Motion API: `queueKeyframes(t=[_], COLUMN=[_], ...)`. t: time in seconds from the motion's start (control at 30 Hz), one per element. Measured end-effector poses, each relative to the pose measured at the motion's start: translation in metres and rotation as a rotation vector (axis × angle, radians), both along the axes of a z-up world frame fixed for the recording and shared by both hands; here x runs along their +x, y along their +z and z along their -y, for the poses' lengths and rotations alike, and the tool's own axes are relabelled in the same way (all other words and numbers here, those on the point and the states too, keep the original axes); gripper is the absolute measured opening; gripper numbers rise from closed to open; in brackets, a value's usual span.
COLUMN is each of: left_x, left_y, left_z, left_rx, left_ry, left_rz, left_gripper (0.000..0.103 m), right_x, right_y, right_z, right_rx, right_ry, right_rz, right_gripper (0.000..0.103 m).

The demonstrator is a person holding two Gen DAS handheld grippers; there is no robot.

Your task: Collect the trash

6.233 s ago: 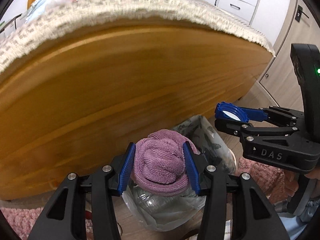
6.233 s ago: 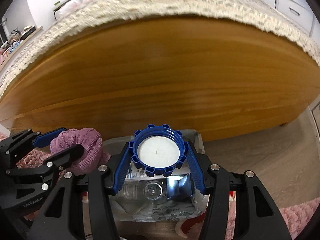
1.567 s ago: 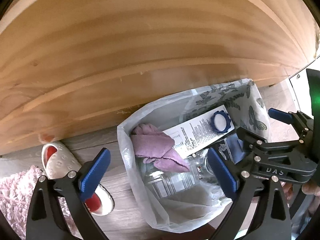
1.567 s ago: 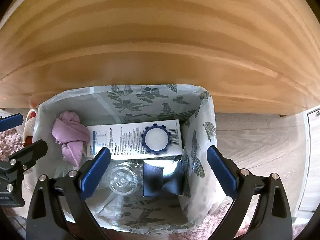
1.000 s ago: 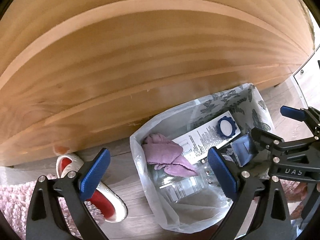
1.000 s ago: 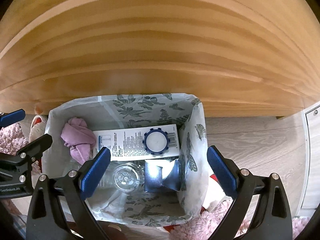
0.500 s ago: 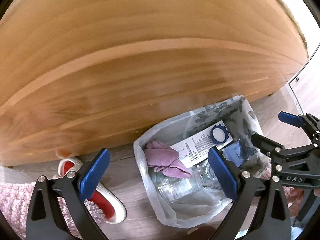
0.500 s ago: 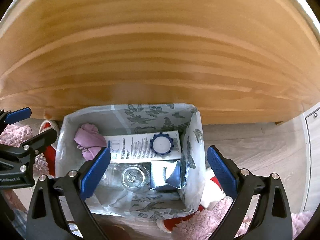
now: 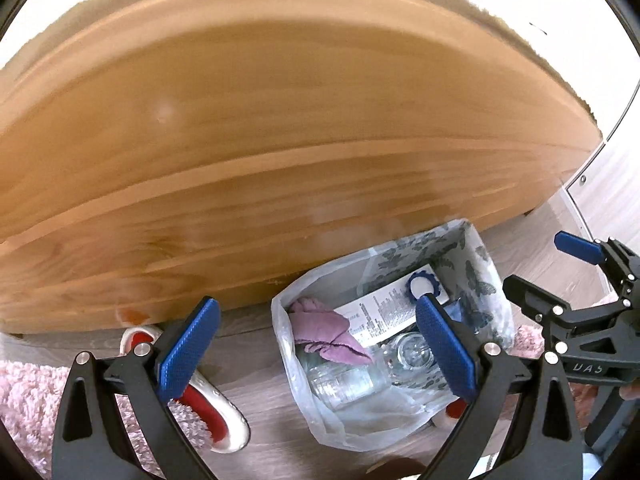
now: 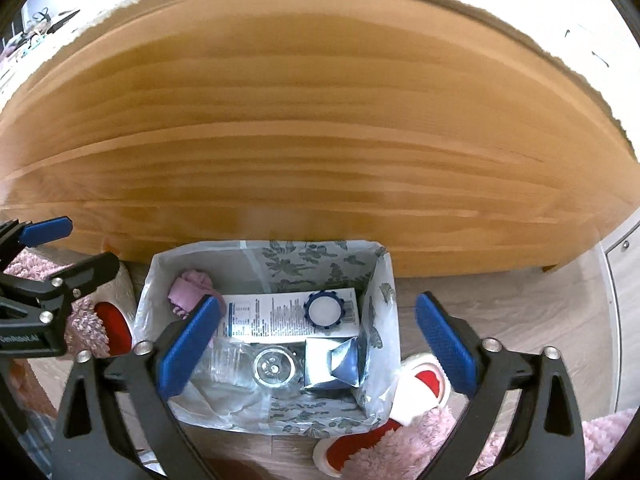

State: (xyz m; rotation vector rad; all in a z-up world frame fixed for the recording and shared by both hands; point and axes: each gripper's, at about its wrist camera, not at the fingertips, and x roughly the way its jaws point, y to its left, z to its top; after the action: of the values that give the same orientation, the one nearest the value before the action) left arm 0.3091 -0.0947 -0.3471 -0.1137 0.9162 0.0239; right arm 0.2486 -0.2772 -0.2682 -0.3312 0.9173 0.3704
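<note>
A bin lined with a leaf-print plastic bag [image 10: 384, 280] [image 9: 486, 276] stands on the floor against a wooden bed board. Inside lie a purple cloth [image 10: 192, 286] [image 9: 324, 328], a white printed carton [image 10: 272, 318], a blue jar lid [image 10: 324, 309] [image 9: 421, 286], a clear bottle [image 10: 274, 368] and a folded silver-blue wrapper [image 10: 334, 360]. My left gripper [image 9: 316, 344] is open and empty, above the bin's left side. My right gripper [image 10: 316, 344] is open and empty, above the bin. Each gripper shows at the side of the other's view.
The wooden bed board [image 10: 312, 140] fills the upper view. Red and white slippers [image 9: 208, 420] [image 10: 424, 384] lie either side of the bin. A pink shaggy rug [image 10: 400, 452] covers the near floor. White cabinet doors [image 10: 624, 280] stand at the right.
Both grippers let go of the purple cloth and the blue lid, which now lie in the bin. Over the last second both open grippers have risen and drawn back from it.
</note>
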Motion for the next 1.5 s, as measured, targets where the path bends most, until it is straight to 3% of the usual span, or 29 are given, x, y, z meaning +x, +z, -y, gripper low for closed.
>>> queueKeyframes(t=[0.73,1.3,1.5], left_x=[-0.028,-0.069,-0.082], left_y=[0.057,0.109,0.135], left_z=[-0.032,-0.042,-0.058], left_rx=[-0.046,-0.116,-0.126], left_ry=[0.029,0.075,0.098], left_rz=[0.152,0.325,0.416], left_gripper=[0.095,0.095,0.095], right_x=[-0.034,-0.06,-0.066], right_y=[0.059,0.115,0.133], right_z=[-0.006,0.001,0.003], right_rx=[0.089,0.275,0.327], right_ry=[0.045,0.047,0.049], right_rz=[0.207,0.367,0.47], right_gripper=[0.095,0.095,0.095])
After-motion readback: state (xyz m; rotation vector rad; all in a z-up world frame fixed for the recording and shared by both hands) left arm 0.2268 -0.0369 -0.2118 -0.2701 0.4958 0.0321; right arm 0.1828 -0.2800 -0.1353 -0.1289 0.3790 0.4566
